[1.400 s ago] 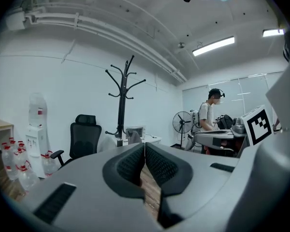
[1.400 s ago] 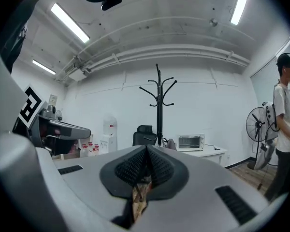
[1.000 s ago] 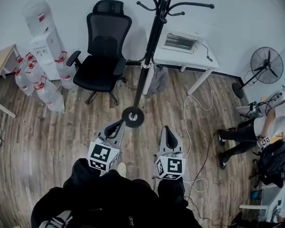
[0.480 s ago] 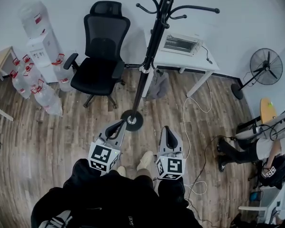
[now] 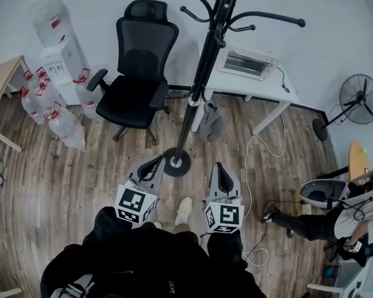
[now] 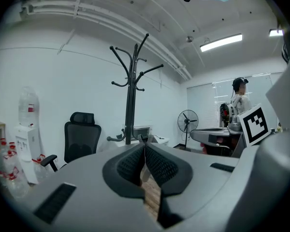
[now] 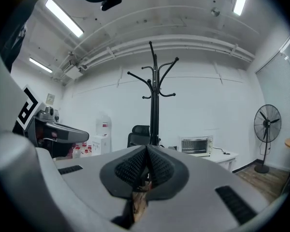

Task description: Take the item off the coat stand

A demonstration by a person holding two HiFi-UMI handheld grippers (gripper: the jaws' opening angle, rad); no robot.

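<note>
While both jaw pairs are pressed together on nothing, left gripper (image 5: 155,162) and right gripper (image 5: 218,169) sit low centre of the head view, near the coat stand (image 5: 202,73) base. Grey item (image 5: 210,123) hangs low beside the pole, centre frame, well apart from both grippers

At the frame's centre I have the tall black metal coat stand (image 5: 206,61), its base on the wooden plank floor (image 5: 81,179). A black mesh office chair (image 5: 137,73) stands to its left. To its right, a white tabletop (image 5: 261,90) carries a small white toaster oven (image 5: 248,64). A grey cloth item (image 5: 210,121) hangs just right of the pole.
</note>
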